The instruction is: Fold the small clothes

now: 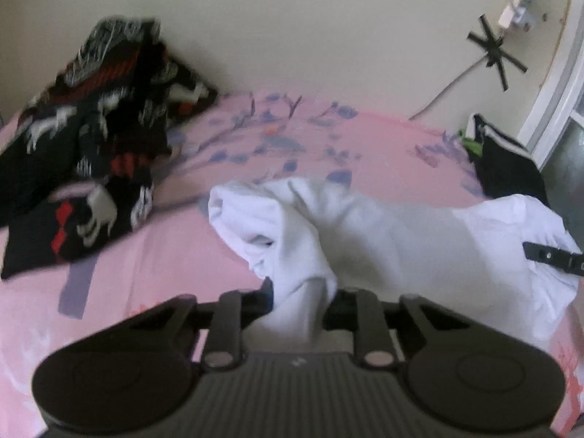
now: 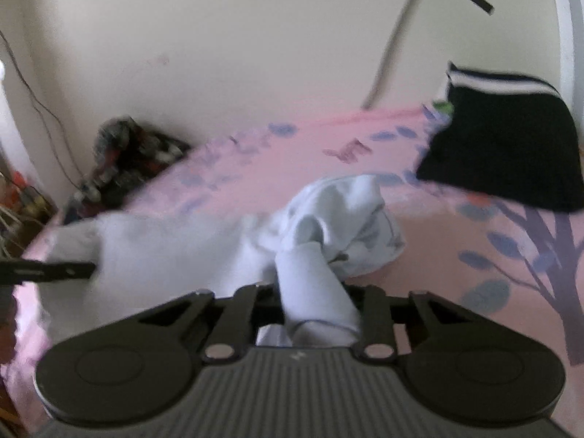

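Observation:
A small white garment (image 1: 383, 233) hangs bunched between both grippers over the pink bed sheet (image 1: 164, 262). My left gripper (image 1: 303, 292) is shut on one end of it, with cloth running back between the jaws. My right gripper (image 2: 314, 292) is shut on the other end of the white garment (image 2: 328, 219). The right gripper's finger (image 1: 551, 255) shows at the right edge of the left wrist view, and the left gripper's finger (image 2: 47, 272) shows at the left edge of the right wrist view. The fingertips are hidden by cloth.
A heap of black, red and white patterned clothes (image 1: 91, 168) lies at the bed's far left by the wall (image 1: 310, 36). A folded black garment with white stripes (image 2: 507, 146) lies at the far right. A cable (image 2: 390, 43) runs down the wall.

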{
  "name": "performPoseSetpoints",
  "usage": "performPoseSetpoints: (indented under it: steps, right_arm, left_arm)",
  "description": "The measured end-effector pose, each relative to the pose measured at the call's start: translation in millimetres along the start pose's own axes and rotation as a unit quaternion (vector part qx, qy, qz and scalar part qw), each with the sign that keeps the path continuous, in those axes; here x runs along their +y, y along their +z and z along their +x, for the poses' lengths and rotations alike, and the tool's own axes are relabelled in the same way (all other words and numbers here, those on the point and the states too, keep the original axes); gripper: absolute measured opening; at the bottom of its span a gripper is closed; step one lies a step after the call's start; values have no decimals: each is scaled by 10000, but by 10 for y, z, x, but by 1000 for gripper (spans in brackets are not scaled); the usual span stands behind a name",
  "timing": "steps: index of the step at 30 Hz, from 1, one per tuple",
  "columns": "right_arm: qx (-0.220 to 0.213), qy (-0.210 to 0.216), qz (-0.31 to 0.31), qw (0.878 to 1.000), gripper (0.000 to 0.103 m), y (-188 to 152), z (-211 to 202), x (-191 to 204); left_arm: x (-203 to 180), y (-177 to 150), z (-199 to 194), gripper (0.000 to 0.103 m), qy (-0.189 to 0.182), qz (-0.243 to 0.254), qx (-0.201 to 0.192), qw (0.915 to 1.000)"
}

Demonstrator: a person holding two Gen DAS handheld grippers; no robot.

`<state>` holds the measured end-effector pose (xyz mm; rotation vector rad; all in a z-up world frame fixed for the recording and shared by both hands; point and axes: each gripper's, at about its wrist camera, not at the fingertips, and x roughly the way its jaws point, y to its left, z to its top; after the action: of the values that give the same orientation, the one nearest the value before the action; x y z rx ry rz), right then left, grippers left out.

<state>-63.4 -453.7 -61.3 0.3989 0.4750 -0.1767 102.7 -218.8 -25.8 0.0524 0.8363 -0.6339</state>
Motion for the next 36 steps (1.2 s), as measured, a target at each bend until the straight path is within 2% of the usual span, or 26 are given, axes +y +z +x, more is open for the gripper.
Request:
performPoseSetpoints:
  steps: [5, 8, 13, 19, 26, 29, 31, 33, 34, 36]
  right_arm:
    - [-482, 375, -282, 9977, 19, 317, -167, 247]
    - [-790, 480, -355, 9951, 19, 494, -261, 359]
    - [-1118, 563, -241, 9918, 19, 725, -371, 381]
    - [-1252, 505, -177, 9907, 19, 1039, -226, 385]
    - [-982, 261, 45, 9948, 19, 1022, 79, 204]
    - [-633, -49, 240, 9977, 18, 923, 387, 2]
    - [-404, -433, 209, 9980, 17, 860, 635, -120]
    - [-19, -854, 206, 9961, 17, 771, 928, -268]
    - [176, -913, 282, 9953, 18, 731, 1033, -352]
    - [257, -812, 533, 9949, 22, 664, 1070, -506]
  left_arm:
    - [-113, 255, -328, 18, -433, -41, -691, 9967]
    - [-170, 411, -453, 18, -363, -1, -958, 9947]
    - [-85, 590, -521, 18, -393, -122, -1123, 9928]
    - [122, 1008, -552, 18, -386, -500, -1419, 9879]
    - [235, 1098, -164, 18, -355, -660, -1023, 9919]
    - [288, 1077, 188, 18, -285, -727, -717, 9944]
    - [341, 1063, 545, 20, -146, -802, -348, 9961]
    - [370, 980, 855, 24, 276, -812, -10, 9963]
    - [388, 942, 924, 34, 352, -802, 4, 9962]
    - [448, 884, 875, 40, 275, -884, -159, 9956]
